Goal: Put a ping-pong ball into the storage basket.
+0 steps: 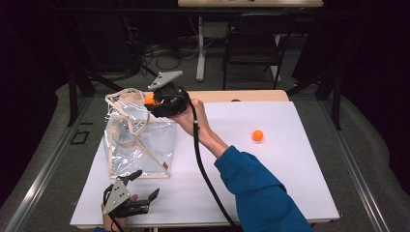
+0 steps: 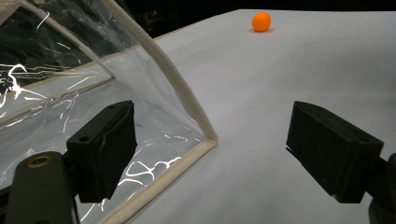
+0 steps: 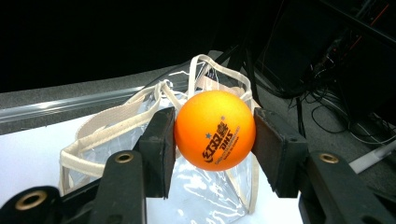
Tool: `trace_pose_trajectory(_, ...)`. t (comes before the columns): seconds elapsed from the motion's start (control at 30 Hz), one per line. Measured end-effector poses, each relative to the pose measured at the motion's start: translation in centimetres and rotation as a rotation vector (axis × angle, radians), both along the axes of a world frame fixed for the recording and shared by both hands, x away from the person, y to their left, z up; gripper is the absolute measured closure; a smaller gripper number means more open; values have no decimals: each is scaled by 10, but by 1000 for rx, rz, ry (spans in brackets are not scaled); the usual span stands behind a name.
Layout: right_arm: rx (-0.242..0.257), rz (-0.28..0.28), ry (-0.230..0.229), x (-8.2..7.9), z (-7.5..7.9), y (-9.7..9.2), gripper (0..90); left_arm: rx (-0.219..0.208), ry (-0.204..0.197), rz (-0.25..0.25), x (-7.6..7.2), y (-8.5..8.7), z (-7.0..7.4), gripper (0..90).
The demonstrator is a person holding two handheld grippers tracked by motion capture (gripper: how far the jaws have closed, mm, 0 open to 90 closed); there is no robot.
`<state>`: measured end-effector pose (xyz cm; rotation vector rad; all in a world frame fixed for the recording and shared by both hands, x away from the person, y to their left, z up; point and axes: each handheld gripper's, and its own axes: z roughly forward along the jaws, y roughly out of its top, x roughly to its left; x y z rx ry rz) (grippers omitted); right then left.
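Clamping an orange ball (image 3: 215, 130) between its jaws, right gripper (image 3: 215, 140) above the clear bag (image 1: 138, 142), left gripper (image 2: 210, 154) wide open, empty.

Below the right gripper (image 1: 155, 100), the clear bag's (image 1: 140, 140) mouth is crossed by limp cream straps (image 1: 126, 99). Ahead of the left gripper (image 2: 210, 144), the bag's corner blocks one side; bare table (image 2: 289, 70) stretches toward a loose orange ball (image 2: 261, 21).
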<state>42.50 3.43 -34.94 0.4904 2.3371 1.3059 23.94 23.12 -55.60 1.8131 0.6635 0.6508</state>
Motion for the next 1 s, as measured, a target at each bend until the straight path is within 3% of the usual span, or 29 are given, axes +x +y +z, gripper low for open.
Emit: trace_pose_trajectory(1.0,10,27,0,-4,-10,23,505,0,0,-1,0,0,0,158)
